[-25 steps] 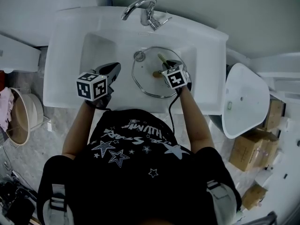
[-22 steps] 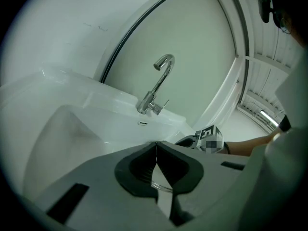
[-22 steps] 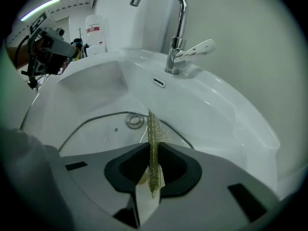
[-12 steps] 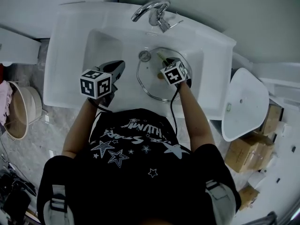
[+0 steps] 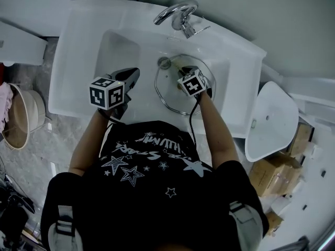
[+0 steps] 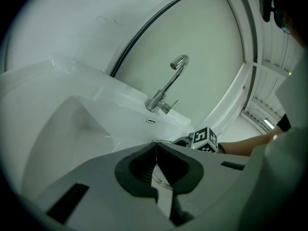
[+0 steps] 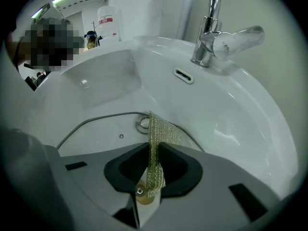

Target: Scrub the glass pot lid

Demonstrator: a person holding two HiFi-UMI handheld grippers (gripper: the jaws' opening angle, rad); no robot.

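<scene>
The glass pot lid [image 5: 168, 97] lies flat in the white sink basin [image 5: 118, 51], its metal rim [image 7: 96, 120] curving past the drain [image 7: 142, 124]. My right gripper [image 5: 187, 75] is over the lid's middle, shut on a greenish-gold mesh scrub cloth [image 7: 155, 150] that hangs from its jaws onto the glass. The lid's tan knob [image 7: 143, 197] shows just under the jaws. My left gripper [image 5: 131, 75] hovers at the lid's left edge, above the basin, shut with nothing in it. In the left gripper view its jaw tips [image 6: 155, 145] meet, with the lid [image 6: 161, 178] seen behind.
A chrome faucet [image 5: 177, 12] stands at the back of the sink. A white bowl-shaped fixture [image 5: 269, 119] stands to the right and cardboard boxes [image 5: 275, 174] lie on the floor. A round basin [image 5: 18, 122] lies at the left.
My right gripper with the cloth has slid a little left and back across the lid, now covering the knob. The left gripper has stayed put.
</scene>
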